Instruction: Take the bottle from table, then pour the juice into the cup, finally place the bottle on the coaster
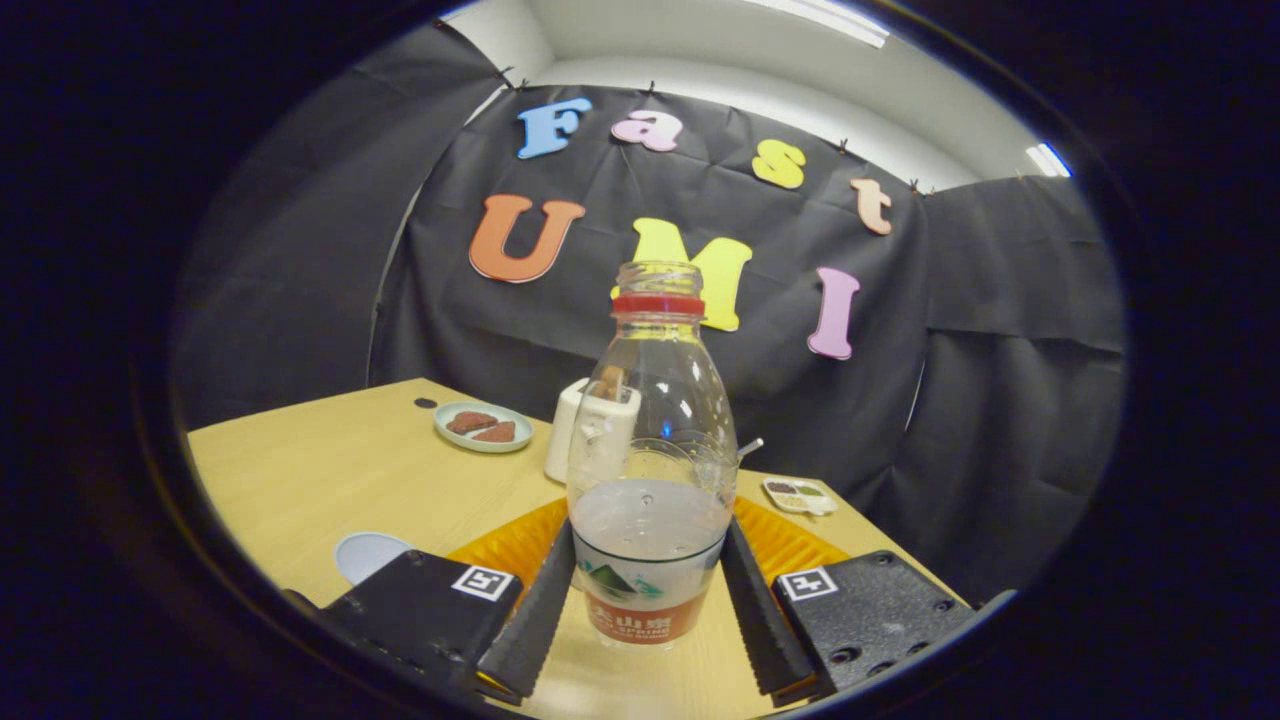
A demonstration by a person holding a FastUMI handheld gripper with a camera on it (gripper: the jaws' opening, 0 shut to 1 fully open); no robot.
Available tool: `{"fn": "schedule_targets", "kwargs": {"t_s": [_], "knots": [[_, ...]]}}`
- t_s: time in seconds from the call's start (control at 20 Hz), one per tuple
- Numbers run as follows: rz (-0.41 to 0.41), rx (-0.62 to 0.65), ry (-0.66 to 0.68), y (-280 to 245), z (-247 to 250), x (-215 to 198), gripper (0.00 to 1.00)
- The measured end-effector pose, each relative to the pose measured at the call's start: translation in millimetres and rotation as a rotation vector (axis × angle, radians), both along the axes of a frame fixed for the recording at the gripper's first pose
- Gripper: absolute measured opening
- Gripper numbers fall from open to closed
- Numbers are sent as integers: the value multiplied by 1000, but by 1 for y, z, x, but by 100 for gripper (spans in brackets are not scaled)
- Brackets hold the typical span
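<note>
I had the gripper (648,590) clamped on the clear plastic bottle (650,470), both fingers pressing its lower body on either side at the label band. Bottle stood upright between the fingers, cap off, red ring at the neck, clear liquid filling roughly the lower third. Its base looked to be on or just above the wooden table (330,480); couldn't tell which. Just behind the bottle sat a clear cup (700,465), seen partly through the plastic, resting on an orange mat (790,545). A white container (590,425) stood behind and a bit left of the cup. Farther left a small plate with reddish pieces (483,426), and near my left finger a pale round coaster (368,555). A small tray (800,495) lay beyond the mat on the right. I judged the step as grasp done, lift and pour pending. Next move called for raising the bottle clear, carrying its mouth over the cup rim, tilting slowly since the neck was open, keeping grip firm against slip.
</note>
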State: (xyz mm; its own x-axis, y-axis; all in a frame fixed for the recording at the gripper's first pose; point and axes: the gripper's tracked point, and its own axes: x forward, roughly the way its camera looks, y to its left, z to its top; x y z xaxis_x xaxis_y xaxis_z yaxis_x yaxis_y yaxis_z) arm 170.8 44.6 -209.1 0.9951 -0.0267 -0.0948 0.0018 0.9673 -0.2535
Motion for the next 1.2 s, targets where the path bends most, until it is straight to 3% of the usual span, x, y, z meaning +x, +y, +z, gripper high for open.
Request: {"fn": "schedule_targets", "kwargs": {"t_s": [0.4, 0.65, 1.2], "knots": [[1, 156, -42, -8, 6, 63, 82], [-11, 197, -30, -7, -20, 105, 82], [-21, 236, 28, 6, -76, 137, 83]]}}
